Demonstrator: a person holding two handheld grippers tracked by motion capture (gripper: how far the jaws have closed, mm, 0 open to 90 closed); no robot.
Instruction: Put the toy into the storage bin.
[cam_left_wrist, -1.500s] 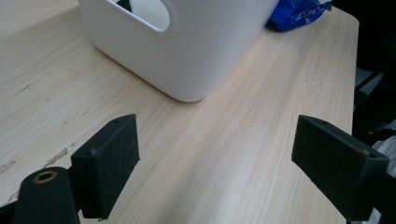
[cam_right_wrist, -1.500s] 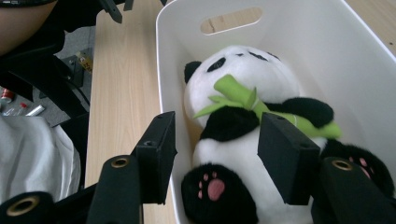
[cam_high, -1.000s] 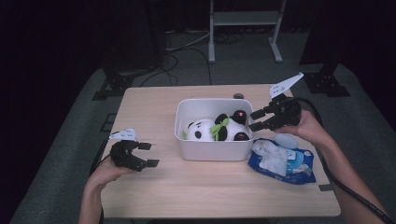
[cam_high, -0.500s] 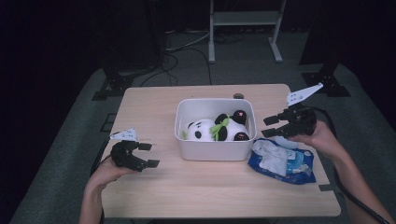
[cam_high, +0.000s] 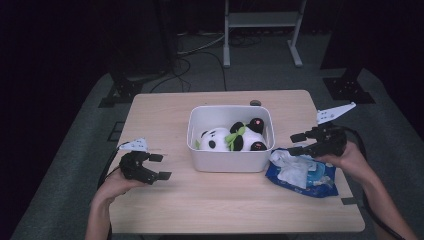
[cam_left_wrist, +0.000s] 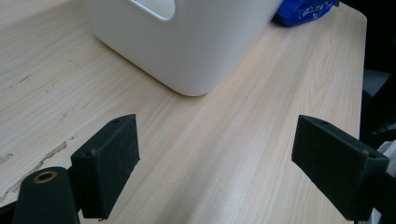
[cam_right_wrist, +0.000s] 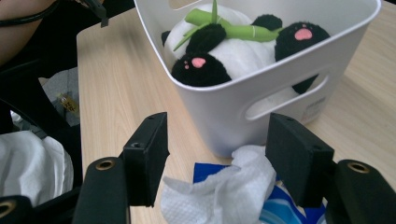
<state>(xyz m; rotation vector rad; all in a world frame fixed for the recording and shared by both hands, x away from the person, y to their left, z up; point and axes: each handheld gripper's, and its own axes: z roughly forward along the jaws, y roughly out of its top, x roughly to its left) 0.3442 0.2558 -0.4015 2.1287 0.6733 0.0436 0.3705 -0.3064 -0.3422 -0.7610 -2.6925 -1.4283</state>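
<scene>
**Right gripper poised over the wipes pack**

The blue wipes pack (cam_high: 302, 172) lies on the table (cam_high: 165, 115) just right of the white bin (cam_high: 231, 160), a white wipe (cam_right_wrist: 224, 191) sticking up from it. The right gripper (cam_high: 300, 142) hovers above that wipe, its jaws having just been opening, the tissue between them but not pinched. A plush panda (cam_high: 235, 137) lies in the bin. The left gripper (cam_high: 157, 166) rests at the table's left, jaws wide apart, empty.
</scene>
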